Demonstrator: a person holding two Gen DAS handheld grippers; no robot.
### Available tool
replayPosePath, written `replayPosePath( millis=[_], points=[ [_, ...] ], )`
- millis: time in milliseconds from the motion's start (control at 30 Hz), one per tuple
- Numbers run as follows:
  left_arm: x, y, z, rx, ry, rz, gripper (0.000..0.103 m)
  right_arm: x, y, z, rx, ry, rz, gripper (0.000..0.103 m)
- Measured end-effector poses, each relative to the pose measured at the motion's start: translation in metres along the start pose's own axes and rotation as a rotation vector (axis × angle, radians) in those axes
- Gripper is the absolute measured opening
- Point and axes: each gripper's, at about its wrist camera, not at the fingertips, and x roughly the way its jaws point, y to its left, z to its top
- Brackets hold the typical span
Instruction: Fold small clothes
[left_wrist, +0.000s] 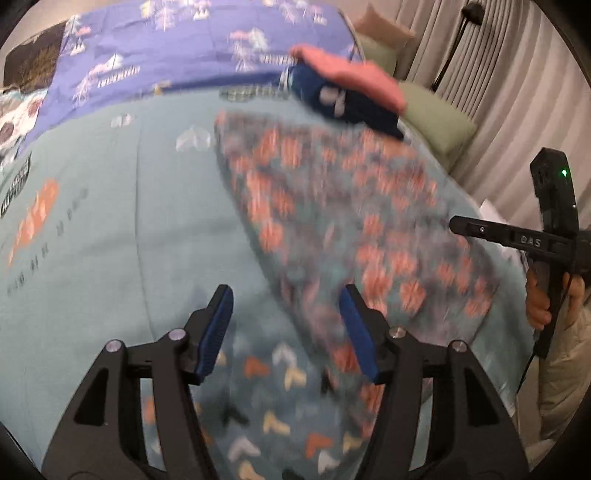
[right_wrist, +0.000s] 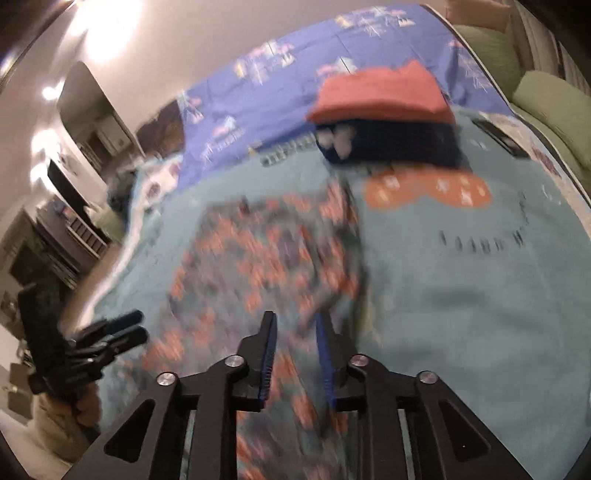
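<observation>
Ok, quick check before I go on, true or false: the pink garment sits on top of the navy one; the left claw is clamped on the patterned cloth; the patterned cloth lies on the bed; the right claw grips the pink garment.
1. Pink garment on top of the navy one: true.
2. Left claw clamped on the patterned cloth: false, its jaws stand apart, gripping nothing.
3. Patterned cloth lies on the bed: true.
4. Right claw grips the pink garment: false, that garment lies far beyond it.

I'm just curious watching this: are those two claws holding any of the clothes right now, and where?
Nothing is held. The left gripper and right gripper both stand open above the patterned garment, pads apart.
</observation>
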Motion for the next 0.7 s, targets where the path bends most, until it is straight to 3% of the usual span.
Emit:
replayPosePath(
  millis=[67,200,333,367,533,700],
  points=[
    [-0.002,0.003,-0.011,-0.034,0.016,-0.003,0.062,0.001,-0.009,-0.01,0.069,-0.005,-0.034,0.036],
    [-0.02,0.001,-0.022,-0.04,0.021,0.006,0.061,-0.027,-0.019,-0.025,0.146,-0.047,-0.005,0.038],
    [-0.033,-0.002,-0.036,-0.071,0.044,-0.112,0.061,-0.045,-0.014,-0.044,0.127,-0.043,0.081,0.043],
    [-0.032,-0.003,-0.039,-0.08,0.052,-0.132,0.061,-0.046,-0.013,-0.05,0.123,-0.033,0.104,0.049],
    [-0.029,-0.006,-0.048,-0.113,0.056,-0.152,0.061,-0.039,-0.014,-0.067,0.15,0.013,0.102,0.058],
    [-0.024,-0.006,-0.044,-0.161,0.072,-0.213,0.061,-0.035,-0.027,-0.07,0.211,0.0,0.198,0.065]
  ],
)
